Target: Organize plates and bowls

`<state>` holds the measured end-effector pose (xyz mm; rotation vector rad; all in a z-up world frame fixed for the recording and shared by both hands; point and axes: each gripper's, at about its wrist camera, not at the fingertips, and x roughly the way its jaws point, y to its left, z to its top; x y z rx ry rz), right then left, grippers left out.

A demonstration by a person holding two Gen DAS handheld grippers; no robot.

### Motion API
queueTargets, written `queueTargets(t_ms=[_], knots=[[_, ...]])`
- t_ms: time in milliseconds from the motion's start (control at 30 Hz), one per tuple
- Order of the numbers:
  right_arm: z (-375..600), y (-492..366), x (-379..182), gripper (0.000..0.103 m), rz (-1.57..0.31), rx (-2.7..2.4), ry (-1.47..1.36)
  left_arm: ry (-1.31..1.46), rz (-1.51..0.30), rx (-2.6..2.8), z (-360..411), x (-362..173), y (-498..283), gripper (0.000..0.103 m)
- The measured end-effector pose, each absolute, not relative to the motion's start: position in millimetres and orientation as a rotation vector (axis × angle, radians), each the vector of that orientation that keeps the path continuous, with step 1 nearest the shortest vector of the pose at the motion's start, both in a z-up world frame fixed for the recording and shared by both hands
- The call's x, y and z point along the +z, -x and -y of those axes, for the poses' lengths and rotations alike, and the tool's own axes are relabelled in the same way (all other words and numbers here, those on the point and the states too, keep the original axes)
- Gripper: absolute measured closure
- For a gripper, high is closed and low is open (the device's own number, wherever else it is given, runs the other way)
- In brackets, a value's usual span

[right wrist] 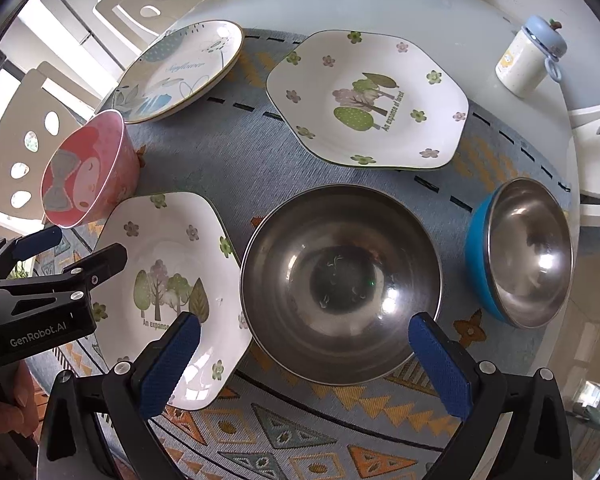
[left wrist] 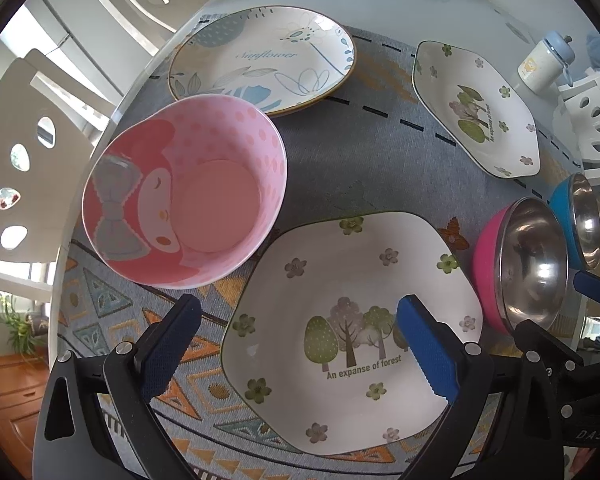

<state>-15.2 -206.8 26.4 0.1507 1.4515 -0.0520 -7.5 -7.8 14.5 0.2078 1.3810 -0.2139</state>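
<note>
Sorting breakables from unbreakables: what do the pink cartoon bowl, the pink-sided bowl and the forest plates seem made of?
Pink cartoon bowl: matte printed inside, probably melamine or plastic, possibly ceramic. Pink-sided bowl: mirror-like stainless steel interior; its coloured outer shell looks plastic or painted. Forest plates: glossy white glaze with highlights, likely ceramic.

The near forest plate (left wrist: 352, 332) carries "An expanse of forest" in brown under its painted trees; the right wrist view shows only "An expanse" there, the rest hidden behind a blue pad. The far forest plate (right wrist: 368, 100) bears the same line, running slantwise beside its trees. The round plate (left wrist: 262, 58) reads "Sunflower" in blue script. The left gripper (right wrist: 48, 316) body shows "GenRobot.AI" in white. The right gripper (left wrist: 580, 420) body shows the letters "DAS".
</note>
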Motion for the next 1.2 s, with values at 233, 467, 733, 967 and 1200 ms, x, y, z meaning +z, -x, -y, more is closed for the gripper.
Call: queueTargets(t_ms=[233, 467, 733, 967, 1200], knots=[[207, 18, 28, 0.000, -1.452, -0.058, -0.150, -0.201, -1.385, -0.212, 5, 16, 9, 0.005], [209, 20, 29, 0.000, -1.458, -0.064, -0.160, -0.202, -1.388, -0.216, 1, 16, 13, 0.005], [209, 23, 29, 0.000, -1.464, -0.073, -0.160, -0.201, -1.393, -0.217, -1, 15, 14, 0.005], [208, 26, 29, 0.000, -1.472, -0.075, -0.163, -0.201, -1.400, -0.216, -3, 15, 15, 0.005], [207, 28, 28, 0.000, -1.478, -0.075, -0.166, -0.201, -1.400, -0.216, -4, 14, 16, 0.005]])
